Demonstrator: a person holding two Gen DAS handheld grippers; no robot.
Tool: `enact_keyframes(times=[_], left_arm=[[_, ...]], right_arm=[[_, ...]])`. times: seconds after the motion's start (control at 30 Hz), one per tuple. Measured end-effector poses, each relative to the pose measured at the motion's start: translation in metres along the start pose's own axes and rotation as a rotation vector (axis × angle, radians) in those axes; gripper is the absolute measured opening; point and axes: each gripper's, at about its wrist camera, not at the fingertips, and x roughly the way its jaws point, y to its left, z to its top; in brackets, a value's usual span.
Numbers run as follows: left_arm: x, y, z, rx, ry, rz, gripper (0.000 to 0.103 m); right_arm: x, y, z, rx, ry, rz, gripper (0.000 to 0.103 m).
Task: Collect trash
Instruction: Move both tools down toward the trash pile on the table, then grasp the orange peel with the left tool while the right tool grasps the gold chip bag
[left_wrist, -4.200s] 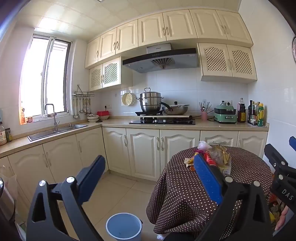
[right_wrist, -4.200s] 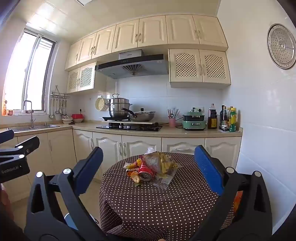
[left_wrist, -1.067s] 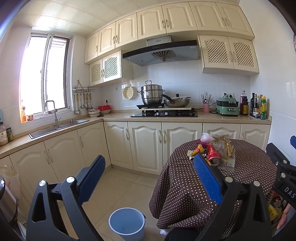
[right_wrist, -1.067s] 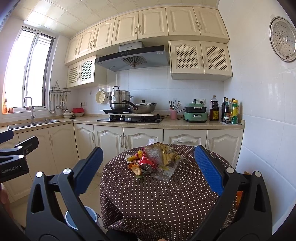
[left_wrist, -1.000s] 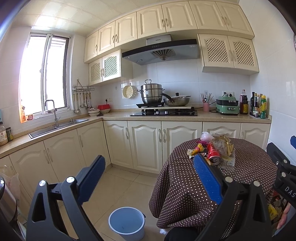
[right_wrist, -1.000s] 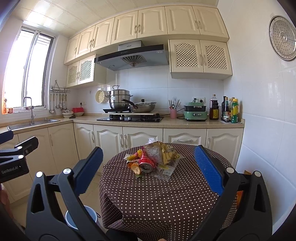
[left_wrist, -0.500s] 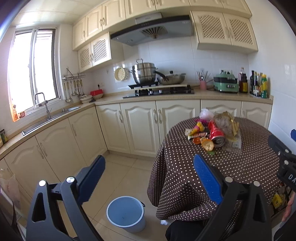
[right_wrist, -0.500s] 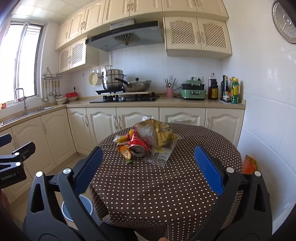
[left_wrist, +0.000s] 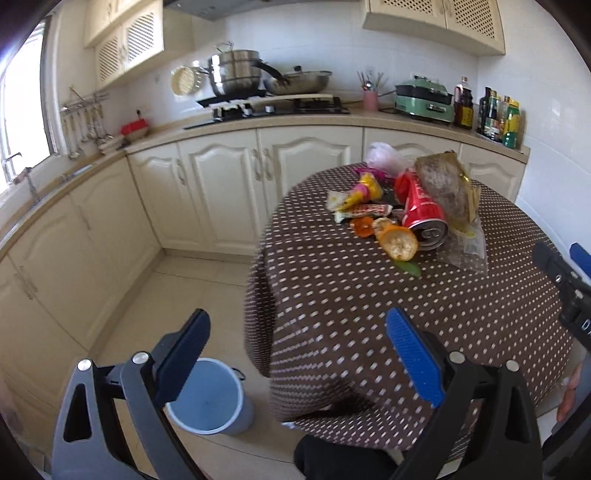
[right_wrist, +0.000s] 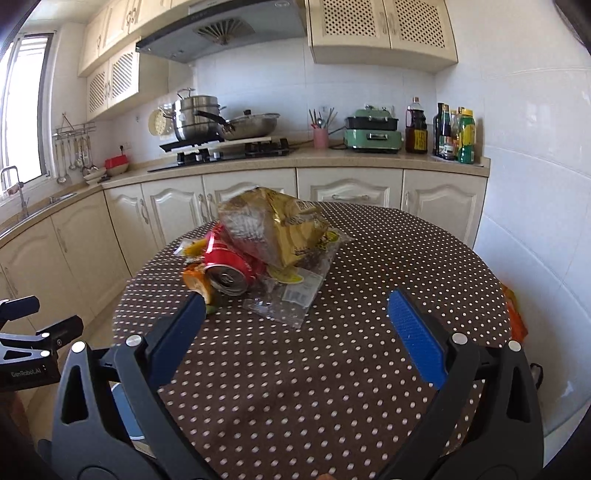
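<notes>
Trash (right_wrist: 266, 251) lies in a heap on the round table (right_wrist: 332, 369), ahead of the right hand-held gripper (right_wrist: 295, 325) and a little to its left. A red can (right_wrist: 229, 271) lies on its side with its open end toward that hand-held gripper, a crumpled gold bag (right_wrist: 280, 229) leans over it, and a clear plastic wrapper (right_wrist: 291, 295) lies flat on the dotted cloth nearest the fingers. An orange peel (left_wrist: 397, 242) touches the can's end, with smaller wrappers (left_wrist: 364, 201) just beyond it.

The right hand-held gripper hovers above the cloth with its blue pads spread wide and nothing between them. The left hand-held gripper (left_wrist: 299, 354) is also spread wide and empty; it hangs over the table's edge, with the heap ahead and to its right. A blue bucket (left_wrist: 210, 398) stands on the floor below the left finger, just beside the hanging cloth. At the right edge of the left view part of the other hand-held gripper shows.
</notes>
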Motion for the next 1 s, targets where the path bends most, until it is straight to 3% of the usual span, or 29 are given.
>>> enact_keyframes(times=[0.23,0.47,0.7,0.73,0.83,0.87,1.0], left_arm=[[0.066,-0.047,0.033,0.063,0.05,-0.144,0.094],[0.119,-0.073,0.052,0.086,0.114,-0.18,0.091],[0.149,-0.076,0.06,0.073,0.179,-0.243,0.051],[0.149,-0.077,0.059,0.073,0.181,-0.256,0.04],[0.146,-0.076,0.058,0.074,0.175,-0.273,0.03],[0.144,-0.074,0.057,0.07,0.174,-0.284,0.016],[0.135,-0.058,0.054,0.035,0.158,-0.31,0.014]], right_arm=[[0.038,-0.02,0.009,0.033,0.07,-0.021,0.097],[0.071,-0.027,0.014,0.032,0.132,-0.02,0.097],[0.089,-0.027,0.016,0.059,0.203,0.031,0.097],[0.09,-0.027,0.017,0.06,0.209,0.034,0.097],[0.095,-0.025,0.02,0.063,0.223,0.054,0.097],[0.095,-0.024,0.022,0.064,0.22,0.059,0.097],[0.096,-0.021,0.038,0.065,0.176,0.04,0.097]])
